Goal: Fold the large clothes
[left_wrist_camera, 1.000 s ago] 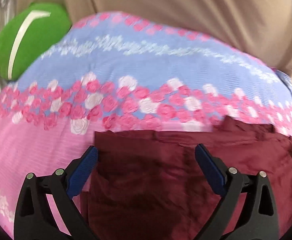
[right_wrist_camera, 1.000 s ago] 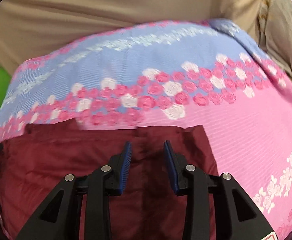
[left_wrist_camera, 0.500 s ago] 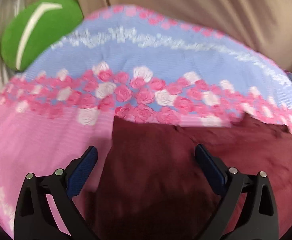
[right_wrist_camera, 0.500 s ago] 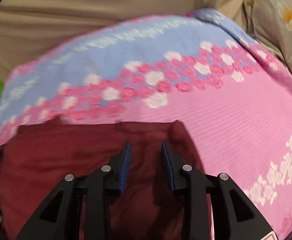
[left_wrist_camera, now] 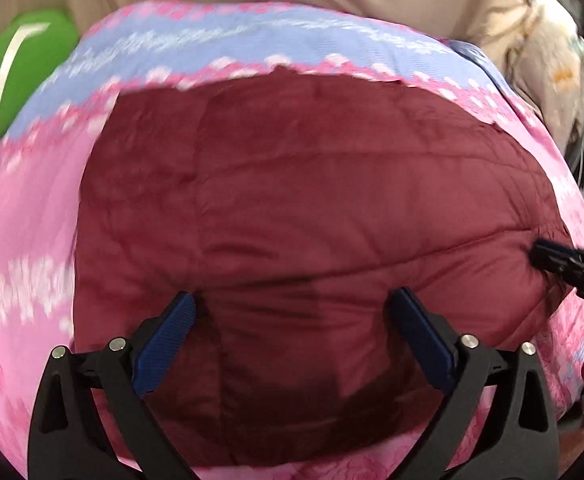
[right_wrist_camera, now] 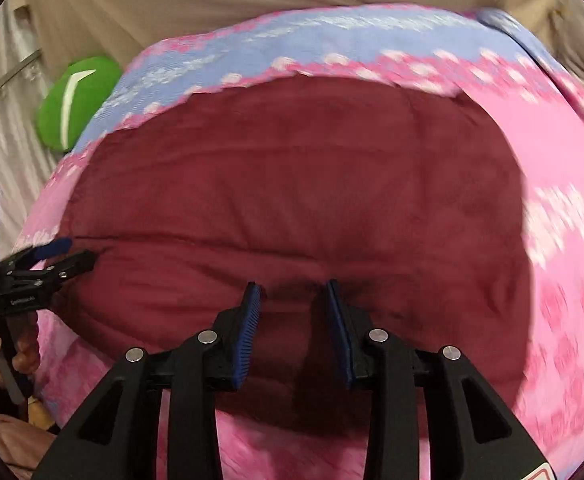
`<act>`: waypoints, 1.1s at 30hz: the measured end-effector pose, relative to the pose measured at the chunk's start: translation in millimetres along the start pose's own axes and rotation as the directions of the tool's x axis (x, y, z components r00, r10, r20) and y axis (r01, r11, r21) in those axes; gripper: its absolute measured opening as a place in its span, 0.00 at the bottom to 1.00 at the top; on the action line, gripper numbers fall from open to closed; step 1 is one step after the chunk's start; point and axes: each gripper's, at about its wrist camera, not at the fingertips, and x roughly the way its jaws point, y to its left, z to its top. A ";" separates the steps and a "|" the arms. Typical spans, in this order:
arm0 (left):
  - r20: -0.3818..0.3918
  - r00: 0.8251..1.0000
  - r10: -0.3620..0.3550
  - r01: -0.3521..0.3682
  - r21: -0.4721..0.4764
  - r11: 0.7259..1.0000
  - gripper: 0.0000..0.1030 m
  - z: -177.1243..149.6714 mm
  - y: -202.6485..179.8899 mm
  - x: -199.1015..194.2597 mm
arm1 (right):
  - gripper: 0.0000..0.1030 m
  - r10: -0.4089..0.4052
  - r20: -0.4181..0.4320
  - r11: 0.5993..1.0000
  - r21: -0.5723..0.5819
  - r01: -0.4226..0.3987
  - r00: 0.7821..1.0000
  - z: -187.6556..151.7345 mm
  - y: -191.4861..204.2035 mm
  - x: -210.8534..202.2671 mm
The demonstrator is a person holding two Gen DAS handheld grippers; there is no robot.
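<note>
Maroon quilted garment (left_wrist_camera: 311, 220) lies folded, puffy, on pink-and-blue floral bedspread (left_wrist_camera: 24, 220). My left gripper (left_wrist_camera: 292, 312) spread wide over near edge, holding nothing. My right gripper (right_wrist_camera: 292, 296) part-open, fabric bulging between fingers; grasp unclear. Risk: padded layers spring back or slide apart if I let go early. Green cushion (right_wrist_camera: 78, 100) beyond.

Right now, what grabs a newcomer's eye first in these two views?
The dark maroon quilted garment, folded into a puffy block, fills the middle of both views on the pink and blue rose-print bedspread. The left tool gapes wide over its near edge; the right tool sits narrower there. A bright green cushion glows far left.
</note>
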 end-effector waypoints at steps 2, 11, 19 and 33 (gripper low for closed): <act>-0.006 1.000 0.024 -0.024 -0.031 0.999 0.95 -6.1 8.8 -1.3 | 0.30 -0.024 -0.001 0.999 0.037 0.024 1.000 -5.7 -18.0 -6.2; -0.008 0.997 0.071 -0.071 -0.064 0.995 0.95 -23.7 18.7 -14.0 | 0.38 0.003 0.075 0.999 0.044 -0.006 0.997 -10.8 -10.2 -37.9; 0.007 0.996 0.086 -0.085 -0.072 0.994 0.95 -32.3 15.4 -14.2 | 0.38 0.068 -0.042 0.983 -0.170 -0.074 0.997 -33.1 65.4 15.5; 0.030 0.995 0.094 -0.092 -0.073 0.993 0.95 -36.6 13.5 -14.7 | 0.38 0.075 0.109 0.969 -0.241 -0.047 0.991 45.0 114.9 -13.1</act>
